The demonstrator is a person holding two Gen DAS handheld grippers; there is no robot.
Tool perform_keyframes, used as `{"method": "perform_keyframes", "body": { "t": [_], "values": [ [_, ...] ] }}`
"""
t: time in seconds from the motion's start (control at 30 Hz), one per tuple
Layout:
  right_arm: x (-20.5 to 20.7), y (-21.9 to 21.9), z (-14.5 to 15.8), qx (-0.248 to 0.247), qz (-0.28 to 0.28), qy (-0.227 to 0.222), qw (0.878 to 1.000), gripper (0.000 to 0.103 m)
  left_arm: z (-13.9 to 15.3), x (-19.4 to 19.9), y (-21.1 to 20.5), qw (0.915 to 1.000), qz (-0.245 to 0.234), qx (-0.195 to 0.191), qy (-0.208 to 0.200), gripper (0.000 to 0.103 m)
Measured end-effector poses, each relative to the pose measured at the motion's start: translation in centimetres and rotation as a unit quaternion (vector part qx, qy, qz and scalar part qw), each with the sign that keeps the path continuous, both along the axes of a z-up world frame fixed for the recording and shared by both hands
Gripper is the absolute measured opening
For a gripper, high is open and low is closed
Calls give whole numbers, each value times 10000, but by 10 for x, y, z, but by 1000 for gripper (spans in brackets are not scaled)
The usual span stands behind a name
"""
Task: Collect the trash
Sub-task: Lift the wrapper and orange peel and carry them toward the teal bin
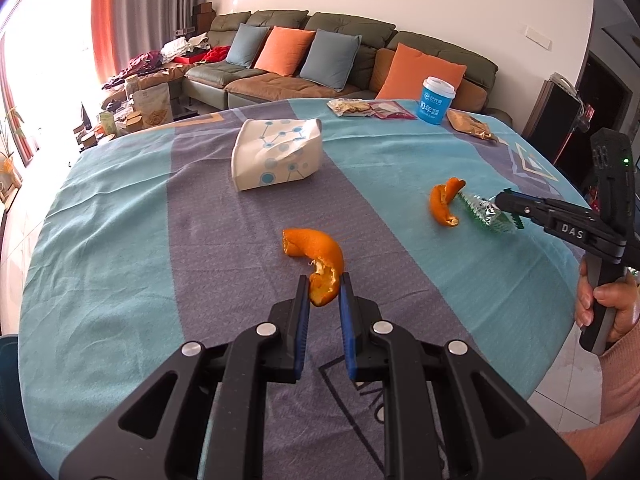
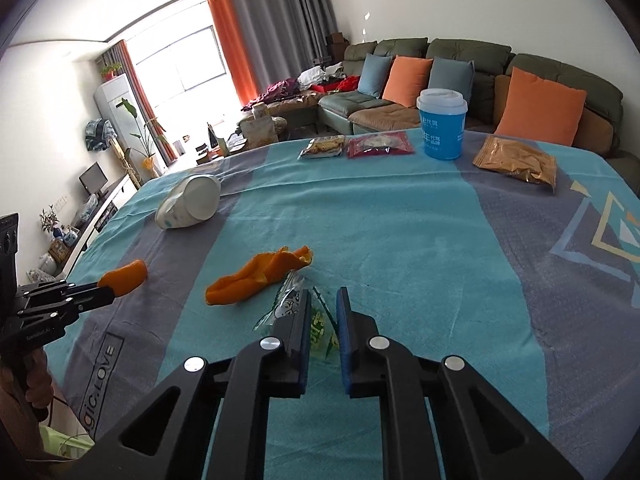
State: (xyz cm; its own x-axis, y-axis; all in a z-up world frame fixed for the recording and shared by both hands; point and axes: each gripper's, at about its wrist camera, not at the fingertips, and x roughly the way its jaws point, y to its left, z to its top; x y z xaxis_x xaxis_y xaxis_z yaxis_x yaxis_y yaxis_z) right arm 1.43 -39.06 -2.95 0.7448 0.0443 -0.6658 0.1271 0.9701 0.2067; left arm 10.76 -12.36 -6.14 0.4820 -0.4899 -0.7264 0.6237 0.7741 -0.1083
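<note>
Bright daylight floods from the window (image 2: 192,64), blown out at the left of both views; fisheye bending and dark vignetting mark the edges; focus stays sharp.

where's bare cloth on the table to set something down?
Free: the wide turquoise band between the white dotted tissue pack and the brown crinkled snack bag, short of the blue lidded cup. Crowded: the near edge, around the loose orange peel and green foil wrapper.

Curled orange peel (image 1: 316,258), second peel (image 1: 444,200), crumpled green-silver wrapper (image 1: 486,212) on tablecloth (image 1: 160,240)
</note>
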Motion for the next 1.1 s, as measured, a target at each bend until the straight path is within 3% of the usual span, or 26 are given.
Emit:
{"method": "perform_keyframes", "body": {
  "t": [0.17,0.43,1.1],
  "values": [
    [-10,8,12,173,117,-193,9996,9,5,-4,8,9999,56,-50,-74,15],
    [-10,45,31,567,773,-505,9941,9,12,-13,30,9995,211,-159,-147,14],
    [36,153,25,1028,2025,-437,9729,9,34,-33,114,9944,915,-411,-332,14]
  ]
}}
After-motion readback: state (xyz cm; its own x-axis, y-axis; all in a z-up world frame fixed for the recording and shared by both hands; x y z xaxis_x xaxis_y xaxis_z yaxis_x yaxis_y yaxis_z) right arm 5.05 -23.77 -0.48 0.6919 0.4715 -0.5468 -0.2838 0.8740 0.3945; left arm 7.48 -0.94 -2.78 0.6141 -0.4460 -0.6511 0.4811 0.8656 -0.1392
